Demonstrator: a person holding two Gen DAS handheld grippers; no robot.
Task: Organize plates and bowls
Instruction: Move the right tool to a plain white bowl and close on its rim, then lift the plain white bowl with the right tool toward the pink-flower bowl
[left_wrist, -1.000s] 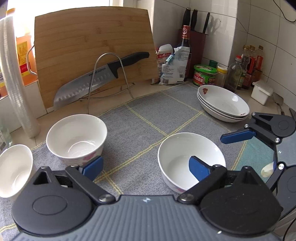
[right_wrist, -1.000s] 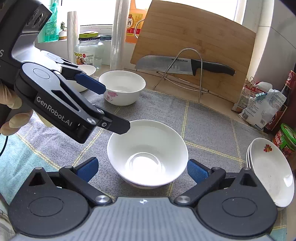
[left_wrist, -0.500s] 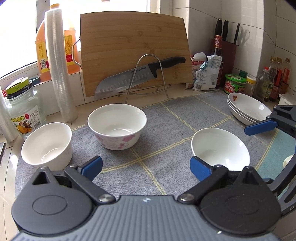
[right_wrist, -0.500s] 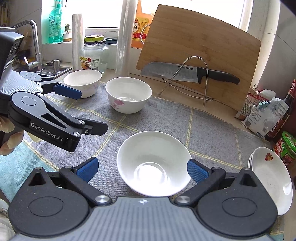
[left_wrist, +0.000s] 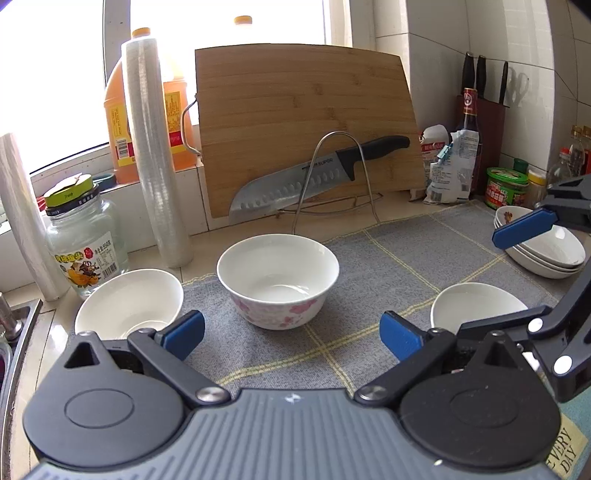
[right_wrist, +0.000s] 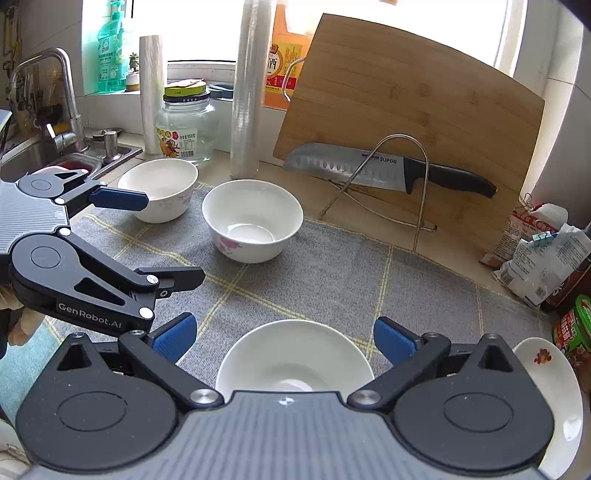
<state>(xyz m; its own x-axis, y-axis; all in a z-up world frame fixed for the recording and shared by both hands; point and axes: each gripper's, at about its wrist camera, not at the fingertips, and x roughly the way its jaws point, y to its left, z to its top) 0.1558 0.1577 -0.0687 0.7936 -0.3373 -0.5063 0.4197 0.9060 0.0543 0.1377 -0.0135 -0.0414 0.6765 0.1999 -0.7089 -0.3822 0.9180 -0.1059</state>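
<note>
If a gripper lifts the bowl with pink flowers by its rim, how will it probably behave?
The flowered bowl looks like glazed ceramic, so it is probably stiff, rather heavy and breakable. Its glossy rim may slip between narrow pads. It stands upright on the grey mat with a broad base, so tipping seems unlikely.

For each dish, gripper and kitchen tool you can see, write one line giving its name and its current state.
Left gripper: open, holding nothing.
Right gripper: open, holding nothing.
Floral bowl: upright, empty, on the mat.
Plain bowl by the jar: upright, empty.
Wide bowl: upright, empty.
Plates: stacked.
Knife: resting on the wire rack.
Cutting board: leaning upright.
Jar: lid on.
</note>
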